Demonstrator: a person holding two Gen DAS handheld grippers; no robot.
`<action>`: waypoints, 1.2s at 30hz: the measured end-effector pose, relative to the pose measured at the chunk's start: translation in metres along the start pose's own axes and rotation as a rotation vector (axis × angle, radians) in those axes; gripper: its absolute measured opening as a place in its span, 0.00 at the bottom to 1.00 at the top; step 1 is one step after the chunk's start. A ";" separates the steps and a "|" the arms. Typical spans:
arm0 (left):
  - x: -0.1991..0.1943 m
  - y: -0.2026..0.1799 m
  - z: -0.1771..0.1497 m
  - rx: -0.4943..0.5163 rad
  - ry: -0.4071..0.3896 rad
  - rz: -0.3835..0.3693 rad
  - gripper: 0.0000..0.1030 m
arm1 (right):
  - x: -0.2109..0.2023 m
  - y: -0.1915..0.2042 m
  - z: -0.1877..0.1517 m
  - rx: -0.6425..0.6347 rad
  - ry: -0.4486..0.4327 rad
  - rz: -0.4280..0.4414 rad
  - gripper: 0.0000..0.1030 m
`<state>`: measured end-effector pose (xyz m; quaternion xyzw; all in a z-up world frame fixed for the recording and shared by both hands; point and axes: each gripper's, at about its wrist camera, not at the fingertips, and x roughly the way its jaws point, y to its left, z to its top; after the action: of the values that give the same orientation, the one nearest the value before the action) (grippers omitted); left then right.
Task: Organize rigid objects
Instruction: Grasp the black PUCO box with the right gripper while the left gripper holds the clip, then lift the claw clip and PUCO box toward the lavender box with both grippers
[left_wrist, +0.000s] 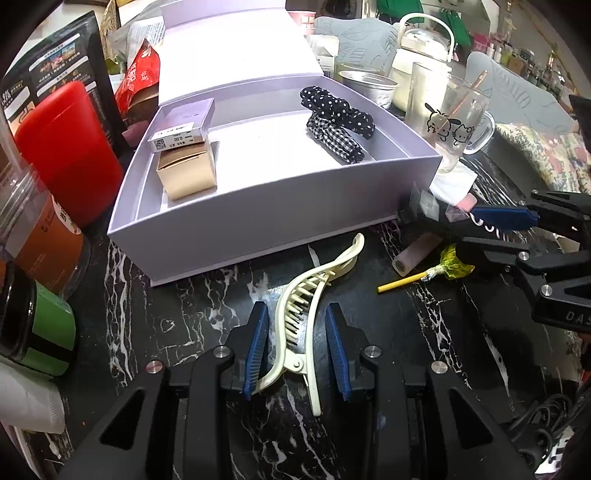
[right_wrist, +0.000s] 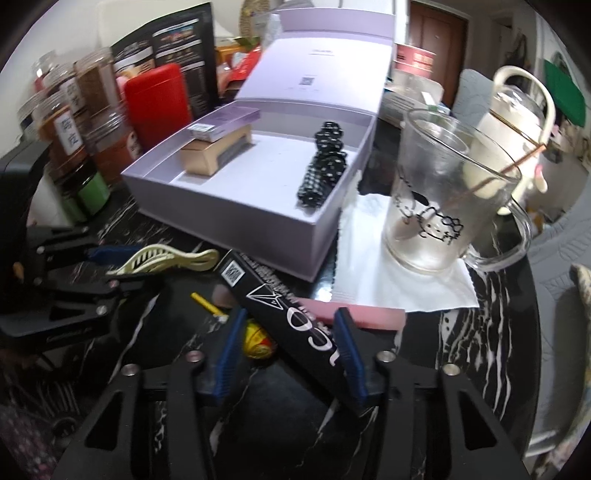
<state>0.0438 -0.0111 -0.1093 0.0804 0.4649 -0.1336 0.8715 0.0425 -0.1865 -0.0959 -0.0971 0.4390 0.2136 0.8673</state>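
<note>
A cream hair claw clip lies on the black marble table between the open fingers of my left gripper; it also shows in the right wrist view. My right gripper is open around a long black box that lies at an angle on the table, seen too in the left wrist view. The open lilac box holds a tan box with a lilac box stacked on top, and black-and-white scrunchies.
A yellow-wrapped lollipop and a small pink roll lie by the black box. A glass cartoon mug stands on a white napkin. A red tin, jars and a white teapot crowd the table edges.
</note>
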 end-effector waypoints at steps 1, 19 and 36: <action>-0.001 0.000 0.000 -0.003 0.001 -0.003 0.22 | 0.000 0.002 0.000 -0.010 0.006 0.006 0.35; -0.033 0.002 -0.010 -0.027 -0.053 -0.023 0.20 | -0.024 0.003 -0.018 0.090 0.004 -0.013 0.18; -0.046 0.005 -0.029 -0.063 -0.053 -0.040 0.20 | -0.031 0.021 -0.044 0.136 0.041 -0.032 0.18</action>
<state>-0.0022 0.0084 -0.0875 0.0402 0.4472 -0.1386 0.8827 -0.0156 -0.1924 -0.0966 -0.0494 0.4684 0.1672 0.8661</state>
